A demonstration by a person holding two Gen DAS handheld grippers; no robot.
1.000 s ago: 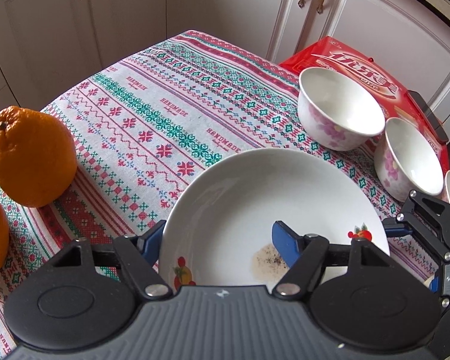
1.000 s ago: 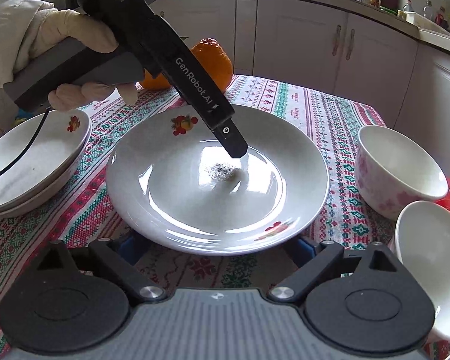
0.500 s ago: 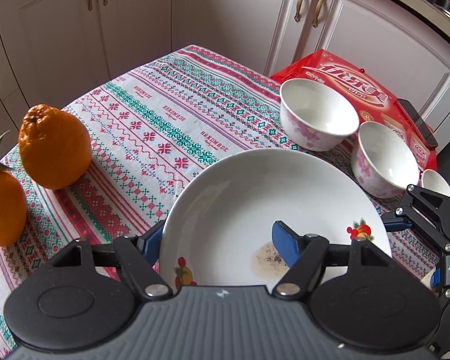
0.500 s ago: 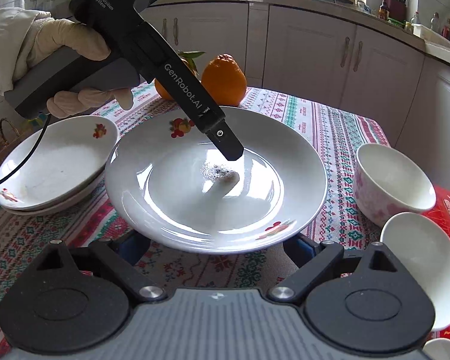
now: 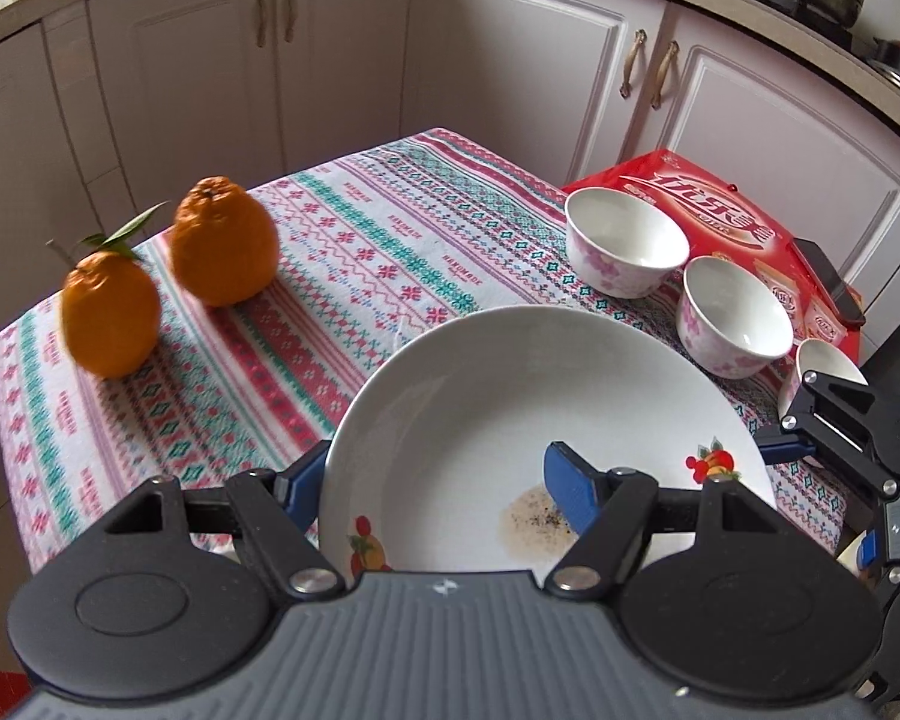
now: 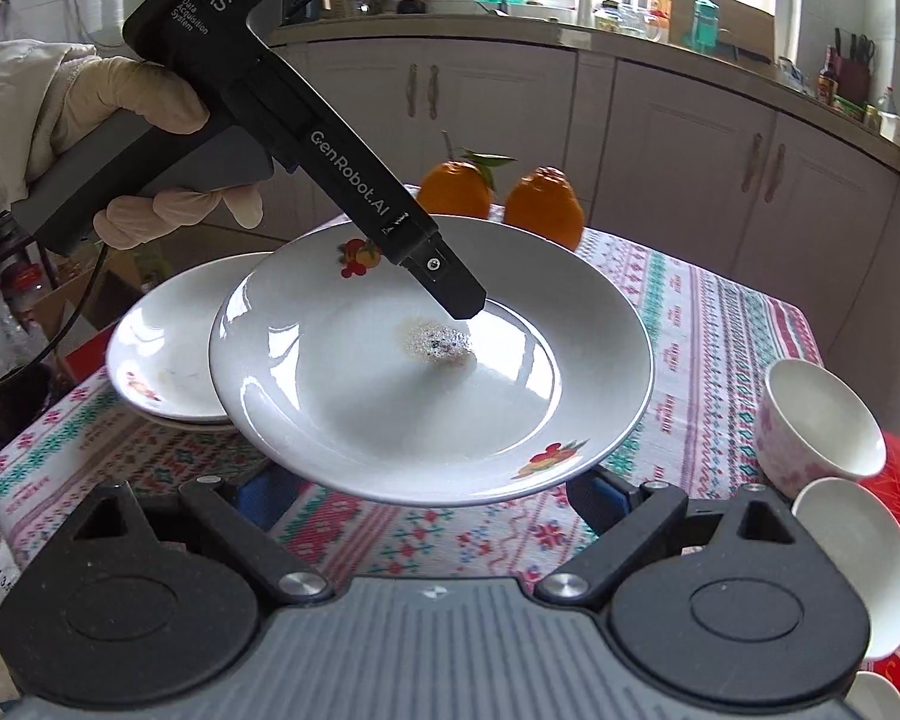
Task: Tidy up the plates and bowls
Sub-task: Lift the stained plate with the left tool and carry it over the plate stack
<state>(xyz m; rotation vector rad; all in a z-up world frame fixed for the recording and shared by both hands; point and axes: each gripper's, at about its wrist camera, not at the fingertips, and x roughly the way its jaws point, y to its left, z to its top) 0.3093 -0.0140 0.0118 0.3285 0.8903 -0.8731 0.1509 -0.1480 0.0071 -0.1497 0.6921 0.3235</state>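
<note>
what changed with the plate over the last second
The white fruit-print plate with the speckled stain has risen off the striped tablecloth and now overlaps the stacked white plates. The left gripper keeps its clamp on the plate's rim; the right gripper stays spread under the near edge. Two oranges and pink-flowered bowls have not moved.

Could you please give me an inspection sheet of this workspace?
Surface: red-and-green patterned tablecloth.
Job's things: white fruit-print ceramic plate with speckled residue, held off the cloth; similar plates stacked beside it; three white pink-flowered bowls.
Clutter: two oranges, red cardboard carton, dark phone on it.
Grippers: left gripper clamps the plate's rim; right gripper open, fingers beneath the plate.
Cables: black cable hanging from the left handle.
Surroundings: white kitchen cabinets, crowded countertop.
</note>
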